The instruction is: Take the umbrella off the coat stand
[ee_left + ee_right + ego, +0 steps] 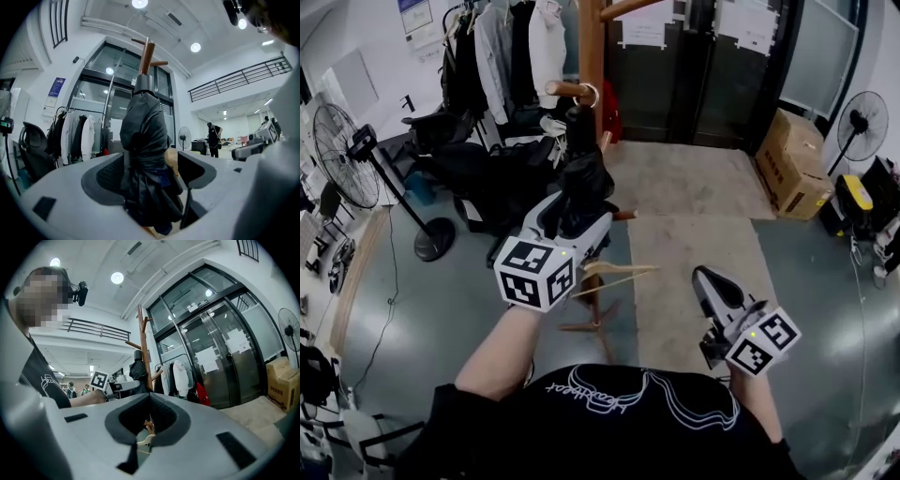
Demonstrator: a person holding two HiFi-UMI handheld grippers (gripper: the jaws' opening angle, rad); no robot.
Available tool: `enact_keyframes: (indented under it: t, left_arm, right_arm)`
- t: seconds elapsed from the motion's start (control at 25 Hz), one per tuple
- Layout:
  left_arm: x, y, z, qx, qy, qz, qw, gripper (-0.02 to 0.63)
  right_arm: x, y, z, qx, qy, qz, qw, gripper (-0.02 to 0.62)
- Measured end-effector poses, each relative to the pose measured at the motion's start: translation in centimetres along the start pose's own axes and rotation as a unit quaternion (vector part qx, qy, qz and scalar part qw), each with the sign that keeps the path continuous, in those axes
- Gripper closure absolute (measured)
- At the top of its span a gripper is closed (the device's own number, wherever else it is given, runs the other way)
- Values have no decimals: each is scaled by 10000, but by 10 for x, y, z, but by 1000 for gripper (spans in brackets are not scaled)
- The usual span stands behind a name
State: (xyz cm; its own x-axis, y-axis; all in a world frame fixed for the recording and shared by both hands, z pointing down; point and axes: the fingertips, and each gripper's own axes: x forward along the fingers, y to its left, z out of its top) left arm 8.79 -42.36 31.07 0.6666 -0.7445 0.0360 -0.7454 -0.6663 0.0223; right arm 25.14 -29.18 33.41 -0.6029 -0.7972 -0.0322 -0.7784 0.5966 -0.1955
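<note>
A black folded umbrella (581,173) hangs by a ring on a peg of the wooden coat stand (591,47). My left gripper (574,214) is shut on the umbrella's lower body. In the left gripper view the dark fabric (145,140) fills the space between the jaws, with the stand's pole (146,56) rising behind it. My right gripper (705,277) hangs low on the right, apart from the stand, shut and holding nothing. The right gripper view shows its tips (149,399) meeting, with the umbrella (137,371) and the stand (142,343) beyond.
A clothes rack with coats (511,47) and black chairs (478,169) stand left of the stand. A floor fan (347,155) is far left. Cardboard boxes (792,164) and another fan (862,127) are on the right. A wooden hanger (614,274) lies by the stand's base.
</note>
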Motion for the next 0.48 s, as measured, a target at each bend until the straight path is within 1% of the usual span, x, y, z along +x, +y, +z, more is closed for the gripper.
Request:
enact_keyframes:
  t: [0.24, 0.48]
  left_arm:
    - [16, 10, -5, 77, -1, 235, 9997, 262]
    - [24, 14, -11, -66, 149, 268, 9995, 265]
  right_arm:
    - [-2, -21, -3, -53, 36, 60, 10000, 592]
    - [-1, -33, -5, -75, 56, 143, 9999, 591]
